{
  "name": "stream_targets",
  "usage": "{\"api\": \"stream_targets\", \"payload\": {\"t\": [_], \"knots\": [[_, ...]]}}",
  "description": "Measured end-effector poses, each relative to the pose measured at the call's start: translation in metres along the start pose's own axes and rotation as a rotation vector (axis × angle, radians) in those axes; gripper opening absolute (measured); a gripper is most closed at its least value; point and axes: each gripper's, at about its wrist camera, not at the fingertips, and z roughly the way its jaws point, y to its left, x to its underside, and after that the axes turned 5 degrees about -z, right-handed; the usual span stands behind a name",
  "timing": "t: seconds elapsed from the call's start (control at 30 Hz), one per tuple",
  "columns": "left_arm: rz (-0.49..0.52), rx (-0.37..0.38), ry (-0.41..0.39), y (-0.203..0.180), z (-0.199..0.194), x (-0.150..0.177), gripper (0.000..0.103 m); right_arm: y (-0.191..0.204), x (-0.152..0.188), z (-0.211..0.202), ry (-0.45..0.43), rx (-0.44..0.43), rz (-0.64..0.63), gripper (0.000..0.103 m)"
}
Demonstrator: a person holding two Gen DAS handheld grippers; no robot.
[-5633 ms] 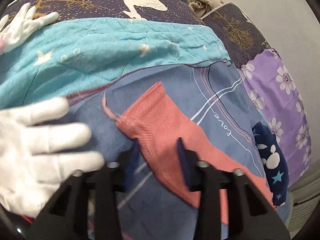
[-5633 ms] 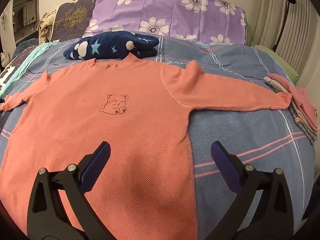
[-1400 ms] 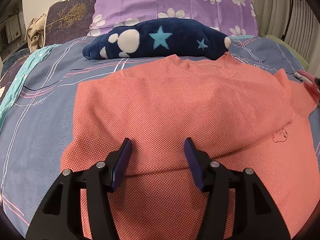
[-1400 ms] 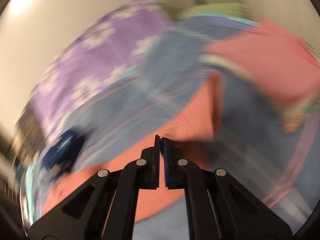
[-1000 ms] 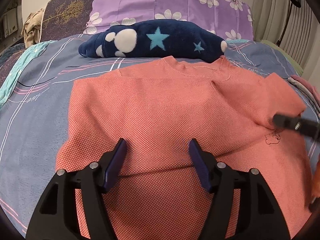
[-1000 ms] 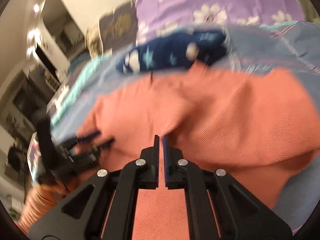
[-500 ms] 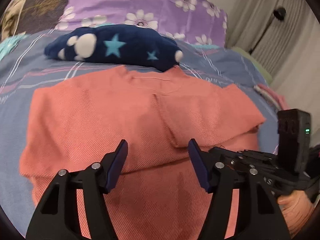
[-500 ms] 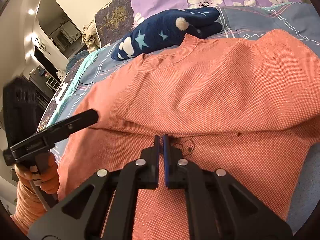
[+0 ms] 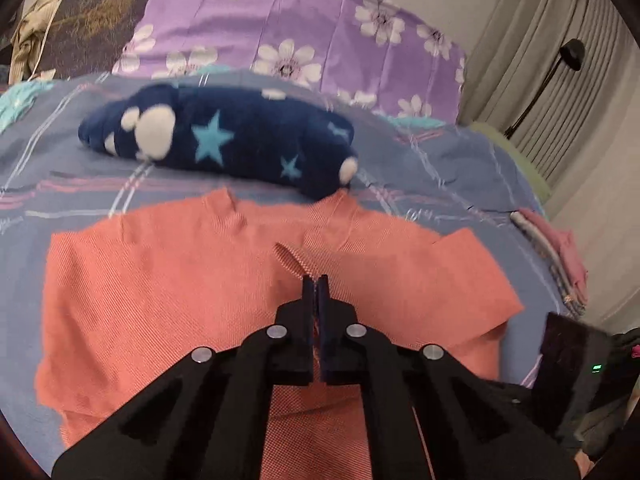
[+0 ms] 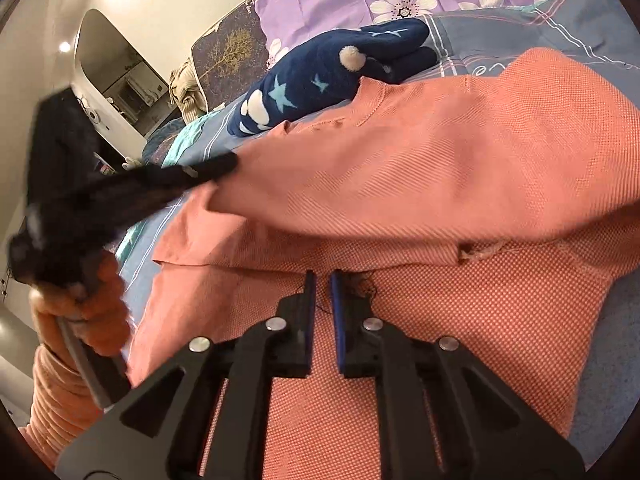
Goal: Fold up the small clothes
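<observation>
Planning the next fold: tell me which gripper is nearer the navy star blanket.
Left. The left gripper pinches the salmon shirt just below its collar, close to the navy star blanket. The right gripper sits farther down the chest.

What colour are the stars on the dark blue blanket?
Light blue stars on the blanket, clearest in the left wrist view.

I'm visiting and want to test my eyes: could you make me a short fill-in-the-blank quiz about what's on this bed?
1. The shirt being folded is ____ in colour.
2. The dark blue plush beyond its collar bears pale blue ____.
3. The left gripper has its jaws ____.
4. The pillow behind is purple with white ____.

Missing words: salmon pink; stars; shut; flowers
</observation>
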Motion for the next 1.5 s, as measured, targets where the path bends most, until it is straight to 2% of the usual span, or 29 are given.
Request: {"api": "stream_targets", "payload": {"t": [0.13,0.27,0.3,0.33,0.47,0.6,0.73,0.83,0.9,0.93,0.97,1.0,1.07,1.1,1.13,1.17,1.33,1.43,1.5], "knots": [[0.06,-0.025,-0.066,-0.006,-0.031,-0.009,0.001,0.0,0.0,-0.004,-0.015,0.01,0.006,0.01],[0.094,-0.074,-0.125,0.001,-0.061,-0.02,0.001,0.005,-0.003,-0.018,-0.089,0.041,-0.025,0.025],[0.099,-0.088,-0.139,0.005,-0.067,-0.022,0.001,0.004,-0.003,-0.018,-0.089,0.064,-0.02,0.03],[0.108,-0.114,-0.159,0.011,-0.075,-0.024,0.001,-0.002,-0.003,-0.014,-0.068,0.102,0.011,0.032],[0.086,-0.188,-0.186,0.039,-0.09,-0.027,0.001,-0.021,-0.001,-0.01,-0.041,0.1,0.116,0.012],[0.048,-0.268,-0.167,0.074,-0.085,-0.019,0.0,-0.017,0.0,-0.01,-0.047,0.123,0.092,0.013],[-0.002,-0.342,-0.11,0.107,-0.069,-0.006,0.0,-0.018,0.003,-0.011,-0.048,0.114,0.099,0.013],[-0.051,-0.333,-0.051,0.126,-0.056,0.006,0.001,-0.018,0.002,-0.01,-0.048,0.116,0.096,0.013],[-0.074,-0.304,-0.004,0.131,-0.045,0.013,0.013,-0.018,0.003,-0.011,-0.048,0.113,0.092,0.015],[-0.079,-0.296,0.011,0.132,-0.039,0.017,0.025,-0.018,0.002,-0.01,-0.048,0.112,0.091,0.016],[-0.078,-0.29,0.018,0.132,-0.036,0.02,0.031,-0.018,0.002,-0.01,-0.048,0.112,0.089,0.017],[-0.072,-0.286,0.028,0.13,-0.031,0.022,0.032,-0.017,0.003,-0.011,-0.048,0.112,0.088,0.017],[-0.055,-0.289,0.052,0.127,-0.018,0.026,0.031,-0.016,0.003,-0.011,-0.048,0.114,0.086,0.017],[-0.046,-0.306,0.057,0.126,-0.013,0.028,0.027,-0.016,0.002,-0.01,-0.048,0.114,0.085,0.017],[-0.026,-0.323,0.05,0.122,-0.01,0.028,0.01,-0.017,0.003,-0.01,-0.047,0.114,0.085,0.017],[-0.018,-0.326,0.041,0.12,-0.011,0.028,0.005,-0.017,0.002,-0.01,-0.048,0.113,0.086,0.017],[0.021,-0.356,-0.061,0.106,-0.041,0.019,0.004,-0.017,0.002,-0.01,-0.047,0.114,0.085,0.017],[0.05,-0.395,-0.057,0.106,-0.044,0.017,0.004,-0.017,0.002,-0.01,-0.047,0.115,0.085,0.017],[0.065,-0.412,-0.022,0.11,-0.035,0.023,0.005,-0.016,0.002,-0.01,-0.047,0.116,0.085,0.017]]}}
